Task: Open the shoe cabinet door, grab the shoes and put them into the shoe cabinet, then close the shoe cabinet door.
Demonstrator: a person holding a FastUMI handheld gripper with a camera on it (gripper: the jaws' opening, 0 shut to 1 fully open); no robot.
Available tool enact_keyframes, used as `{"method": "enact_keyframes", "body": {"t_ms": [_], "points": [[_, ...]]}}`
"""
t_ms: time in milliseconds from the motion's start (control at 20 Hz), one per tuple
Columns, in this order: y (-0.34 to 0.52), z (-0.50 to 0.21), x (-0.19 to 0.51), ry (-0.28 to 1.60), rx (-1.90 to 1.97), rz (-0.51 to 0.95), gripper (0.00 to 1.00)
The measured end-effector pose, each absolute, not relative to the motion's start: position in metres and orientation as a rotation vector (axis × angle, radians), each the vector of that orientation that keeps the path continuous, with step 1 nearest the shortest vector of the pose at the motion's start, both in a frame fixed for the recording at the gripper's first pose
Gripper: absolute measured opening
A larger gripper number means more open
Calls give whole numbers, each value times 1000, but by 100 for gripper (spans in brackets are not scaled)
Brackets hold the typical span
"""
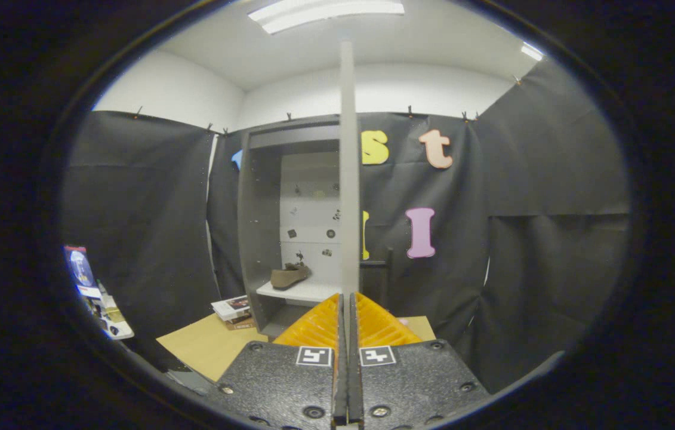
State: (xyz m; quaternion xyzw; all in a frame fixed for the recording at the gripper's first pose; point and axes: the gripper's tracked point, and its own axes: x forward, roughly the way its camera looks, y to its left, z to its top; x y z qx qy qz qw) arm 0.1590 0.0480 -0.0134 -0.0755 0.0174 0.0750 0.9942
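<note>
The grey shoe cabinet (pixel 259 239) stands open on the wooden table (pixel 206 343), just beyond my fingers. Its door (pixel 347 179) is swung out towards me and shows edge-on as a thin upright strip. The door's lower edge runs down between my fingertips, and my gripper (pixel 346 297) is shut on it. A brown shoe (pixel 289 276) lies on the white shelf (pixel 307 291) inside the cabinet, left of the door. The cabinet's back panel carries several small dark marks.
A small stack of books (pixel 233 310) lies on the table against the cabinet's left side. Printed sheets (pixel 95 295) sit at the far left. A dark upright object (pixel 376 278) stands right of the door, in front of the black cloth wall.
</note>
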Motion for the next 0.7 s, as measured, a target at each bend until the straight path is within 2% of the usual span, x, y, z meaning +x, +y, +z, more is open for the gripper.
{"method": "enact_keyframes", "body": {"t_ms": [50, 150, 200, 300, 400, 450, 500, 700], "points": [[52, -14, 157, 27, -161, 154, 4], [66, -17, 154, 16, -197, 169, 26], [69, -23, 154, 19, -222, 168, 43], [80, -34, 156, 29, -233, 154, 68], [110, -62, 160, 55, -221, 180, 86], [125, -73, 165, 51, -207, 185, 90], [137, -83, 174, 49, -204, 182, 98], [159, -152, 214, 76, -209, 168, 100]]}}
